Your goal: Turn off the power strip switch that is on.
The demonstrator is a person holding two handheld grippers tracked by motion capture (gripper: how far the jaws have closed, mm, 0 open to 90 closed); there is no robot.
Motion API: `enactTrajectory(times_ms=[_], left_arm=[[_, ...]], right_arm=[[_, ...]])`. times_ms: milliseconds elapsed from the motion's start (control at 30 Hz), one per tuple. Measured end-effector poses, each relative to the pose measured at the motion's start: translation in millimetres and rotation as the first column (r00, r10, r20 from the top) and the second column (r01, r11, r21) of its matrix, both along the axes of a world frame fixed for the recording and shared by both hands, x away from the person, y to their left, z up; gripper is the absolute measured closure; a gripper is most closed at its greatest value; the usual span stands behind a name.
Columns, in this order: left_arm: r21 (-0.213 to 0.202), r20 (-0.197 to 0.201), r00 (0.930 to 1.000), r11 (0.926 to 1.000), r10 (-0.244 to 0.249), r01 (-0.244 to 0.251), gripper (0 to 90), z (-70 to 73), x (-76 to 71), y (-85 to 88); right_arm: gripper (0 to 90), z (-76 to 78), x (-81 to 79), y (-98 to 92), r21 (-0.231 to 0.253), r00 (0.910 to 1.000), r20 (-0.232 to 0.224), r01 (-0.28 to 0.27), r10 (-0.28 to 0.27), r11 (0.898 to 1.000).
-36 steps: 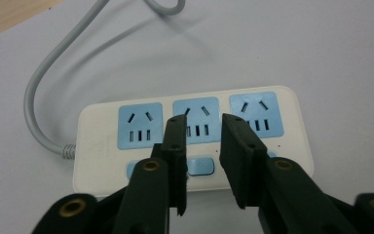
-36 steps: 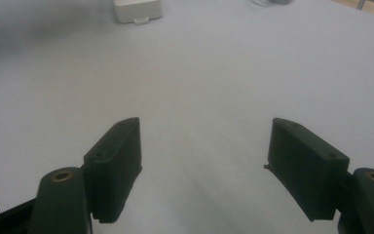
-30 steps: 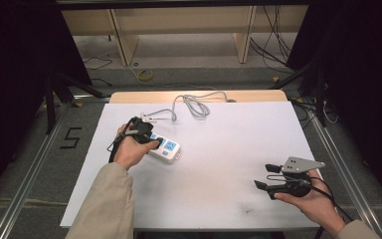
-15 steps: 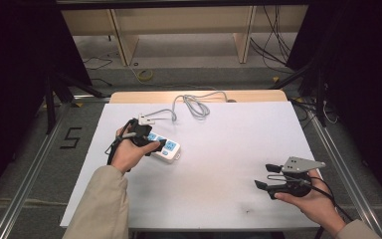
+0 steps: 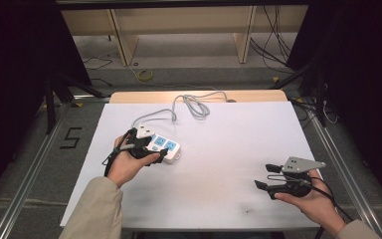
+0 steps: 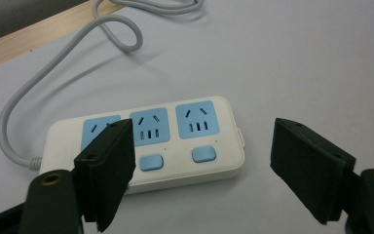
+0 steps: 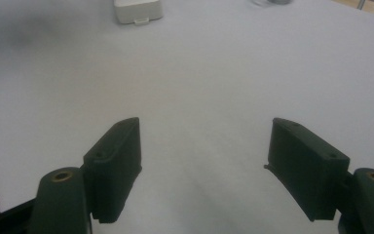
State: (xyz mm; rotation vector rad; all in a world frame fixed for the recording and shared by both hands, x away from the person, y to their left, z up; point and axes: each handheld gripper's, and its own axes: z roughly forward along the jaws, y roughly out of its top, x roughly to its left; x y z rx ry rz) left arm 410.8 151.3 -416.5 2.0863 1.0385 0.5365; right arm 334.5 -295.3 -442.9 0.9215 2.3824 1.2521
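A white power strip with three blue sockets and two blue switches lies flat on the left half of the white table. Its grey cable loops toward the back edge. My left gripper is open at the strip's near-left end, its jaws spread wide above and in front of the strip with nothing between them. My right gripper is open at the front right, over bare table. One end of the strip lies far ahead of it.
A strip of bare wooden tabletop shows behind the white sheet. Wooden shelving and loose cables sit on the floor beyond. Metal rails run along both sides of the table.
My left hand has shifted slightly toward the front edge beside the strip. The strip and the right gripper have stayed put.
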Motion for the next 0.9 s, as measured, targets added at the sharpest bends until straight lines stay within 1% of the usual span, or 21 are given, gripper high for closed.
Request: enactTrajectory(times_ms=[100,267,367,400,433,533,767,867,900], left_arm=[[-0.001,0.018,0.9998,1.0,-0.002,0.002,24.1,-1.3,-6.2,1.2],[-0.004,0.026,0.9997,1.0,-0.002,0.002,23.5,-2.7,-14.2,4.0],[-0.011,0.023,0.9997,0.9999,-0.005,0.005,22.7,-3.3,-18.5,5.9],[-0.015,0.031,0.9995,0.9999,-0.002,0.003,22.5,-4.0,-19.9,6.0],[-0.009,0.032,0.9995,0.9999,-0.006,0.007,22.1,-4.0,-21.5,6.8],[-0.02,0.042,0.9991,0.9998,-0.004,0.005,20.1,-5.5,-26.6,7.3],[-0.001,0.06,0.9982,1.0,0.001,-0.001,16.6,-8.7,-37.5,10.4],[-0.013,0.07,0.9976,0.9999,0.001,0.0,16.4,-9.4,-42.9,10.0],[-0.011,0.075,0.9972,0.9999,-0.002,0.003,16.4,-9.9,-45.0,9.9]], right_arm=[[28.5,0.2,-0.1,0.2,0.0,1.0,0.002,0.0,0.0,1.0],[28.4,0.0,0.0,0.5,0.0,1.0,0.0,0.0,0.0,1.0],[28.3,0.0,0.1,0.7,0.002,1.0,0.0,-0.001,0.001,1.0],[28.3,-0.1,0.2,0.6,0.001,1.0,0.0,-0.002,0.002,1.0],[28.3,-0.2,0.3,0.6,0.0,1.0,-0.001,-0.002,0.002,1.0],[28.2,-0.5,0.5,0.9,0.003,1.0,-0.004,-0.003,0.003,1.0],[28.2,-0.8,0.6,0.5,0.004,1.0,-0.006,-0.006,0.006,1.0],[28.1,-0.7,0.5,0.5,0.006,1.0,-0.005,-0.005,0.005,1.0],[28.1,-0.7,0.5,0.4,0.006,1.0,-0.005,-0.005,0.005,1.0]])
